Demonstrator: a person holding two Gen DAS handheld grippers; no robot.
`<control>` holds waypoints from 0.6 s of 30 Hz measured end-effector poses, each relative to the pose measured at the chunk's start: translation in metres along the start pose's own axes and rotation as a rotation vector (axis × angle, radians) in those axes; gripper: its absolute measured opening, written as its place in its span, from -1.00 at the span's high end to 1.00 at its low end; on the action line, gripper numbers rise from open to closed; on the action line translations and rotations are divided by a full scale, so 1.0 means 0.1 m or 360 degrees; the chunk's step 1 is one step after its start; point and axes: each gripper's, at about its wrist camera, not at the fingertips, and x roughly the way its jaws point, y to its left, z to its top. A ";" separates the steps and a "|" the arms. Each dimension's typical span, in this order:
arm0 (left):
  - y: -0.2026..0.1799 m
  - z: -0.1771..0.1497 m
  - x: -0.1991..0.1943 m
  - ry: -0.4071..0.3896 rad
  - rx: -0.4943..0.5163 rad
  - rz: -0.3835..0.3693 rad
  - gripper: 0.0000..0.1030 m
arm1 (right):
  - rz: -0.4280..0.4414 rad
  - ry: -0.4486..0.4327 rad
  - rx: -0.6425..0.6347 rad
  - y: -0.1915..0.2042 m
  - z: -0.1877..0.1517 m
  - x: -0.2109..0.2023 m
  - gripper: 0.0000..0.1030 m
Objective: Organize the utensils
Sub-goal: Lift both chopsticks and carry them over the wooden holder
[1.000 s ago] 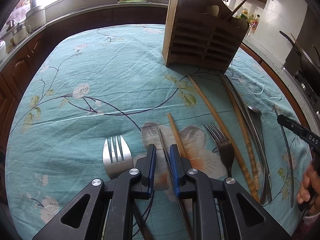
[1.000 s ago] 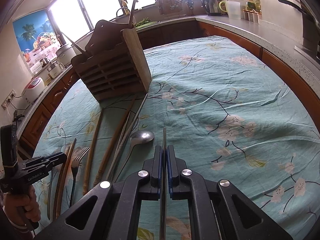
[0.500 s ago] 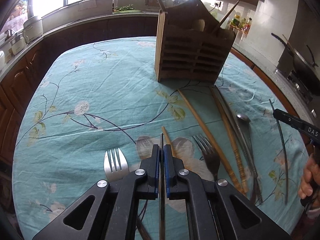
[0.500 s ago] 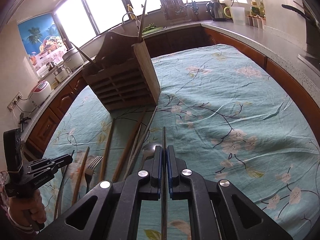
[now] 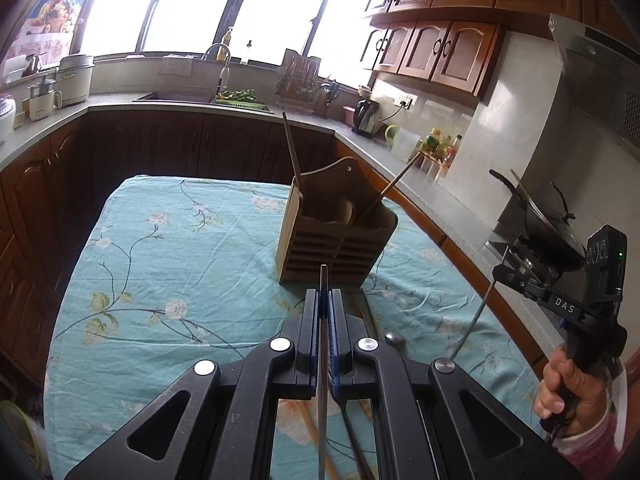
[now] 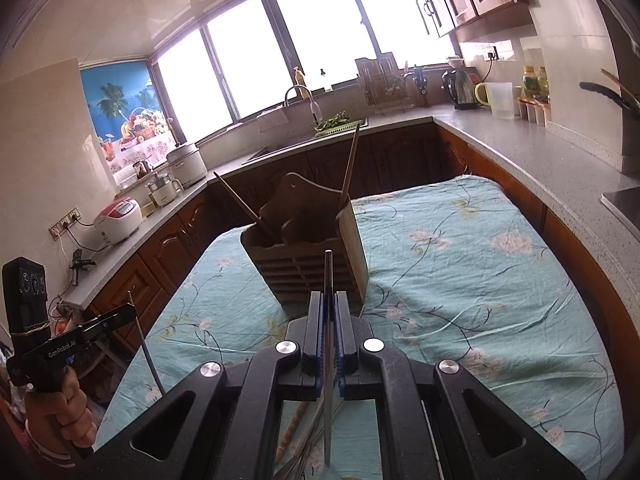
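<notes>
A wooden utensil holder (image 5: 336,240) stands upright on the teal flowered tablecloth (image 5: 160,264), with two chopsticks sticking out of its top. It also shows in the right wrist view (image 6: 308,264). My left gripper (image 5: 324,300) is shut on a thin metal chopstick (image 5: 323,280), lifted above the table and pointing at the holder. My right gripper (image 6: 329,304) is shut on another metal chopstick (image 6: 328,272), also lifted and pointing at the holder. Each gripper shows in the other's view, the right one (image 5: 504,272) and the left one (image 6: 128,314).
Remaining utensils lie under the grippers, mostly hidden; a spoon (image 5: 394,340) and wooden chopsticks (image 6: 292,428) peek out. Kitchen counters (image 6: 520,140) surround the table, with a sink (image 5: 176,98), kettle (image 6: 460,88) and a wok (image 5: 548,224) on the stove.
My left gripper closed on a metal chopstick and lifted it off the table. My right gripper, holding its chopstick, also rose. Both views now look higher, towards the holder.
</notes>
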 end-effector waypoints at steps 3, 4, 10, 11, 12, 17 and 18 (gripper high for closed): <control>0.00 0.05 -0.11 -0.0058 0.0012 0.0007 0.96 | 0.0008 -0.0049 -0.0012 0.04 0.12 -0.03 0.91; 0.00 0.07 -0.12 -0.0072 0.0011 0.0007 0.96 | 0.0009 -0.0062 -0.0017 0.05 0.16 -0.03 0.91; -0.01 0.17 -0.15 -0.0148 0.0001 0.0018 0.96 | 0.0016 -0.0123 -0.0031 0.09 0.33 -0.02 0.91; -0.01 0.20 -0.16 -0.0163 -0.0004 0.0018 0.96 | 0.0017 -0.0131 -0.0034 0.09 0.36 -0.01 0.91; -0.01 0.22 -0.14 -0.0173 -0.0007 0.0016 0.96 | 0.0018 -0.0135 -0.0036 0.09 0.39 0.01 0.91; 0.01 0.33 -0.08 -0.0230 -0.0018 0.0019 0.96 | 0.0019 -0.0171 -0.0042 0.12 0.51 0.07 0.91; 0.02 0.35 -0.05 -0.0241 -0.0020 0.0019 0.96 | 0.0017 -0.0180 -0.0042 0.12 0.53 0.08 0.91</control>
